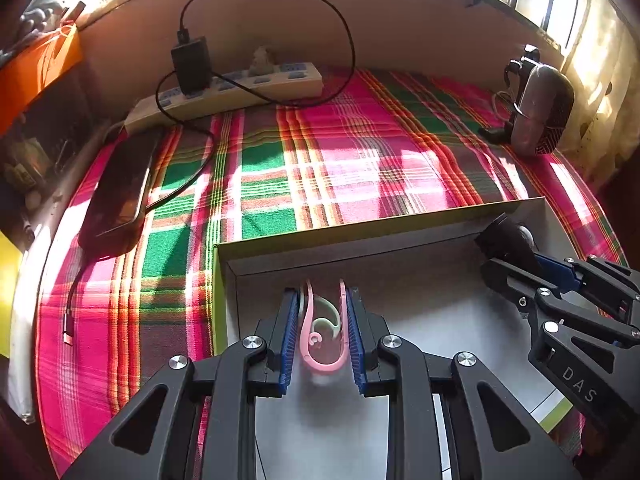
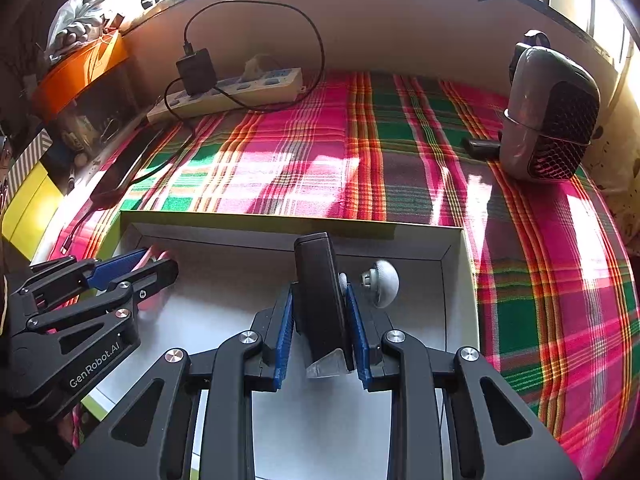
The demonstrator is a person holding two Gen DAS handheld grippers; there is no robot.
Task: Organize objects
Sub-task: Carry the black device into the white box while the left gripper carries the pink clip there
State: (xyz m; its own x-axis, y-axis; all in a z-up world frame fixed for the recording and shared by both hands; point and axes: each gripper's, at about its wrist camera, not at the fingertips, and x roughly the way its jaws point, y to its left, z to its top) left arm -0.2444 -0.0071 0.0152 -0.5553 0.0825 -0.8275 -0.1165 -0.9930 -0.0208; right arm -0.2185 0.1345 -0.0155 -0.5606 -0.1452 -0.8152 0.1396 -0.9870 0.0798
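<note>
A shallow white box (image 1: 352, 236) with green outer sides lies on the plaid cloth; it also shows in the right wrist view (image 2: 288, 227). My left gripper (image 1: 323, 294) is shut on pink and pale green plastic hooks (image 1: 320, 336) and holds them inside the box at its left. It shows in the right wrist view (image 2: 156, 262) at the left. My right gripper (image 2: 318, 292) is shut on a black flat device (image 2: 320, 304), held upright inside the box. It shows in the left wrist view (image 1: 516, 256) at the right. A grey knob (image 2: 383, 283) sits just right of the device.
A power strip (image 1: 232, 94) with a black charger and looping cable lies at the back. A dark phone (image 1: 120, 192) lies at the left on the cloth. A small grey heater (image 2: 548, 116) stands at the back right. An orange box (image 2: 80, 74) is on shelves at the left.
</note>
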